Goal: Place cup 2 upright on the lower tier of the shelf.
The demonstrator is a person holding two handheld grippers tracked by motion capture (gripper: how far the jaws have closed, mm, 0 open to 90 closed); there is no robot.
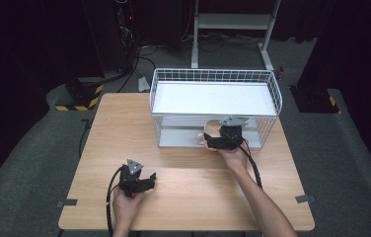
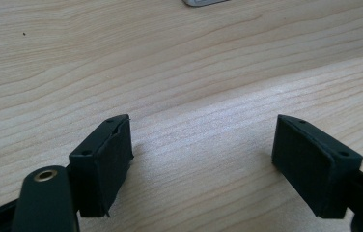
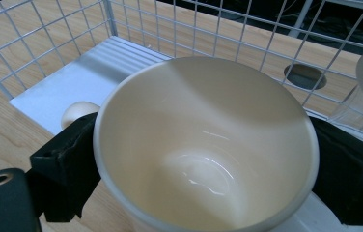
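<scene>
The left gripper (image 1: 146, 180) rests low over the bare front part of the light wooden bench (image 1: 124, 123), its jaws set wide apart with nothing between them. To the right, the right gripper (image 1: 212, 139) has its jaws clamped on the outer wall of a cream ceramic cup (image 3: 203, 145), one jaw on each side. The cup sits at the open front of the white wire-mesh rack (image 1: 213, 76), on its lower white tray (image 3: 73, 82), mouth toward the camera.
</scene>
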